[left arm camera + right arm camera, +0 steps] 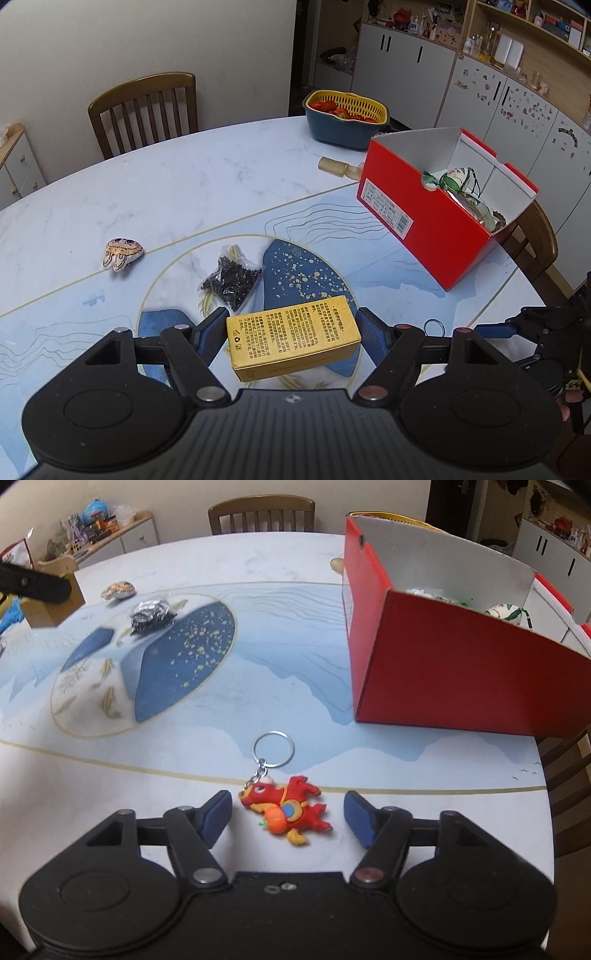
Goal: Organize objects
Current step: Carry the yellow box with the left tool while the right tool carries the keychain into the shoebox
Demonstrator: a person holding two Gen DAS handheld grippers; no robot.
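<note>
A yellow carton (291, 341) with printed text sits between the blue pads of my left gripper (291, 317), which is shut on it just above the table. On the table between the fingers of my open right gripper (288, 799) lies a red horse keychain (291, 808), its ring (273, 748) pointing away; neither pad touches it. The open red box (436, 229) (461, 664) stands to the right and holds several trinkets (456, 179). A clear bag of dark bits (231, 282) (151, 614) and a small painted figure (122, 254) (118, 590) lie loose.
The round marble-print table (184, 177) has a blue and yellow basket of strawberries (345, 114) and a beige bottle-shaped item (340, 168) at the far side. Wooden chairs (147, 110) (565, 775) stand around the table. Cabinets (480, 81) line the back wall.
</note>
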